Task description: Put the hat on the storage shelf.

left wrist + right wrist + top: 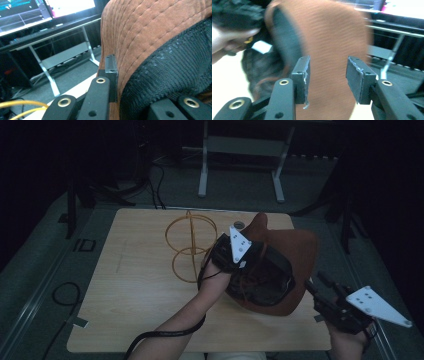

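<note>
High view: your left gripper (239, 270) sits at the brown hat (295, 252), right of table centre, clamped on its rim. Hat lies tipped, dark lining facing you, brim spreading right and toward the table's (140, 285) near edge. Your right gripper (312, 287) is at the near right, jaws pointing at the brim edge, just apart from it. A yellow wire stand (190, 245) of looped rings stands just left of the hat, close behind your left hand. A small round grey thing (239, 225) is behind the hat, too small to tell. A black cable (165, 332) trails along your forearm.

Left gripper view: left gripper (117, 82) is pinched tight on the hat (150, 30) edge, the fabric between the pads. Outer side is rust-brown quilted cloth with stitched rows; inside is a coarse black woven band (170, 72). Yellow wire (22, 106) at lower left, monitors (37, 10) on a desk beyond.

Right gripper view: right gripper (327, 75) is about half open, holding nothing; the ribbed brown hat (329, 37) is behind the gap, pads off it. Blurred.
</note>
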